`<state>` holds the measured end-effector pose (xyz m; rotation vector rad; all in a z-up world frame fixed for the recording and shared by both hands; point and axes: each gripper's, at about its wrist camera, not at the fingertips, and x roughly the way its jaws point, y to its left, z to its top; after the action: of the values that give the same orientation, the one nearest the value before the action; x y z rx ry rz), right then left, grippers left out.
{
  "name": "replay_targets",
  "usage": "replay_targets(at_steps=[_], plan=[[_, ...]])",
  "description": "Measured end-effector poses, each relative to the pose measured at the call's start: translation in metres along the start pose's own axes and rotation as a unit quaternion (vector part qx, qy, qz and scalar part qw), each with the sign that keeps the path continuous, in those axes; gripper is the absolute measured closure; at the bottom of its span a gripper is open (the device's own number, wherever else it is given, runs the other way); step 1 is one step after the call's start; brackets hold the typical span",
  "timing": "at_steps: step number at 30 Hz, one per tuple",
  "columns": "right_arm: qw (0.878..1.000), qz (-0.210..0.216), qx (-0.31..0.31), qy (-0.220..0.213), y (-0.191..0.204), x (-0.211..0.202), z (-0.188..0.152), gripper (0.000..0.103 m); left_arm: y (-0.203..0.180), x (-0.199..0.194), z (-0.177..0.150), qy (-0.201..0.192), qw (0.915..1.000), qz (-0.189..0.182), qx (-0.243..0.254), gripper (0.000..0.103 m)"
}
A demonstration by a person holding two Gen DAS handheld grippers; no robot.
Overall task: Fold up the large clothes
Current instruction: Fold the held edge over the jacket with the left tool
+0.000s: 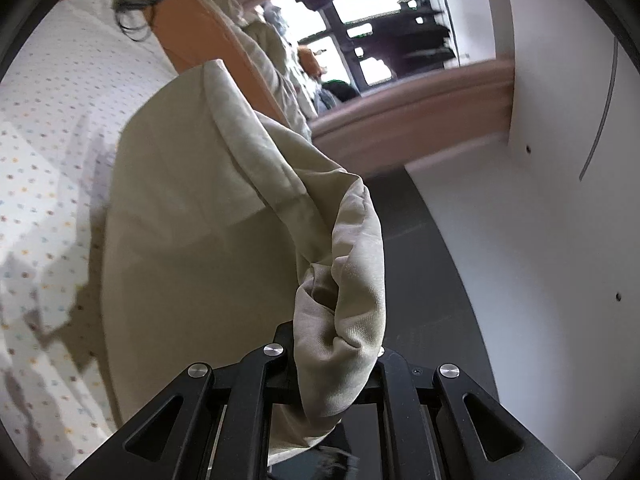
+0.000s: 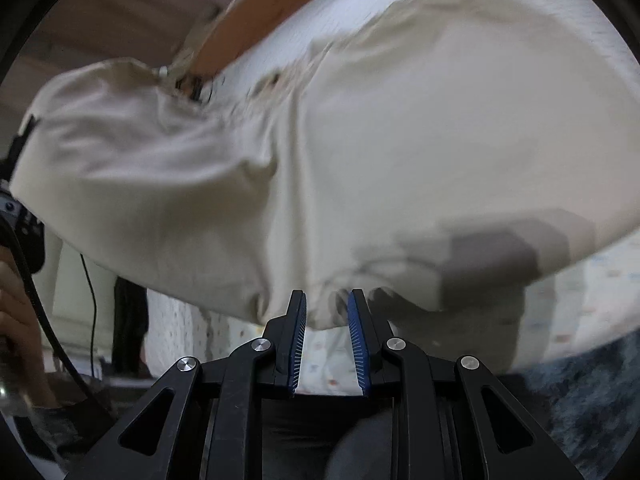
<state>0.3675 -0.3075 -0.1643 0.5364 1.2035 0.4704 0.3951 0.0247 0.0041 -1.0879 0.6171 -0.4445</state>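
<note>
A large beige garment (image 1: 192, 208) lies partly on a bed with a white dotted sheet (image 1: 48, 128). My left gripper (image 1: 332, 344) is shut on a bunched edge of the garment, which drapes over and hides its fingertips. In the right wrist view the same beige garment (image 2: 360, 152) fills most of the frame, lifted and blurred. My right gripper (image 2: 327, 300) is open, its blue-padded fingers (image 2: 298, 340) apart just below the garment's lower edge, with a fold hanging between the tips.
An orange wooden headboard (image 1: 200, 28) stands behind the bed, with more clothes piled along it. A white cabinet wall (image 1: 540, 200) is on the right, a window (image 1: 360, 12) beyond. A hand and black cable (image 2: 24, 280) show at the left.
</note>
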Motion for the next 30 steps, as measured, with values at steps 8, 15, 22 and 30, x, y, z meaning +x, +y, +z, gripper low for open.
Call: replay_targets(at_steps=[8,15,22,30], plan=[[0.994,-0.027,0.064,-0.080,-0.074,-0.071,-0.003,0.079,-0.024,0.081,-0.022,0.065,0.9977,0.009,0.018,0.094],[0.984,-0.042,0.131,-0.112,-0.136,-0.102,-0.007,0.079,-0.019,0.166,-0.056,0.142,0.9894,0.027,0.010,0.094],[0.977,-0.050,0.167,-0.124,-0.180,-0.125,-0.019,0.079,-0.016,0.225,-0.095,0.193,0.9795,0.054,0.019,0.094],[0.974,-0.043,0.179,-0.132,-0.194,-0.139,-0.026,0.079,-0.021,0.268,-0.129,0.233,0.9695,0.065,0.039,0.093]])
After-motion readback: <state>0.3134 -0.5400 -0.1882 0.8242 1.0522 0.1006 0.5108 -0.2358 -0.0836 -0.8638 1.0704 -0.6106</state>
